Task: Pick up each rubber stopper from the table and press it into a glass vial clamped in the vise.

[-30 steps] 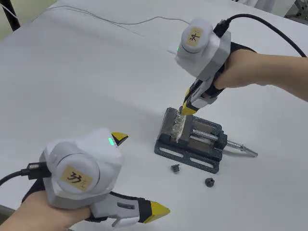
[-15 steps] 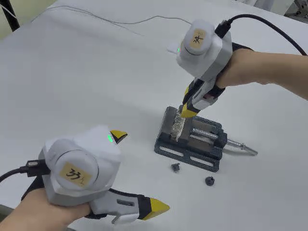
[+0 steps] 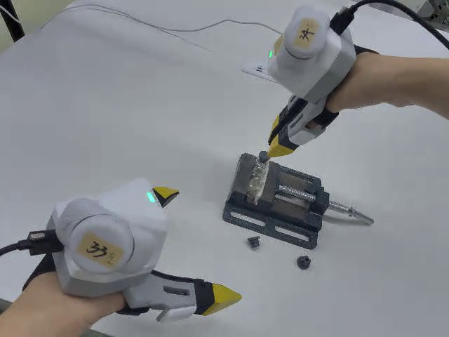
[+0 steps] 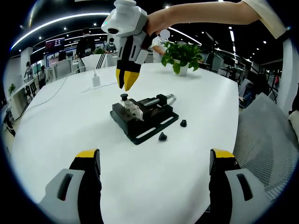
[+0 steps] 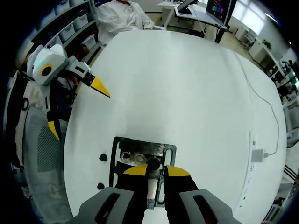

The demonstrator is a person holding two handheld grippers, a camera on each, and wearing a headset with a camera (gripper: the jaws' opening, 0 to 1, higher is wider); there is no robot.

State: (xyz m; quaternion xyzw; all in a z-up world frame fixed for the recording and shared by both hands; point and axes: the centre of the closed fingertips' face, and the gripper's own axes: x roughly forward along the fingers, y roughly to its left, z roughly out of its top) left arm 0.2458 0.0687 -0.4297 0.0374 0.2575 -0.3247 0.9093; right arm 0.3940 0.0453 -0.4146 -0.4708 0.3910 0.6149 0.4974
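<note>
White table (image 3: 126, 105) carries a dark bench vise (image 3: 303, 205) right of centre in the head view, screw handle pointing right. A glass vial (image 3: 257, 181) is clamped upright between the vise's jaws, with a dark rubber stopper (image 3: 263, 156) seated in its mouth. Two loose stoppers lie on the table just in front of the vise base, apart from each other: one nearer the left (image 3: 254, 242), one further right (image 3: 304, 262).

Right hand (image 3: 365, 81) enters from the right edge, forearm roughly level, wrapped around the body of the right gripper (image 3: 279, 149). That gripper points steeply down, tips just above the seated stopper and clear of it, as the left gripper view confirms. Its jaws are narrow, with a small gap, and in the right gripper view the stopper shows through that gap.

Left hand (image 3: 49, 309) sits at the lower left corner, holding the left gripper (image 3: 196, 246) near level, aimed across the table toward the vise and well short of it. Its jaws are spread wide over bare tabletop.

A white cable (image 3: 175, 29) runs across the far side of the table.
</note>
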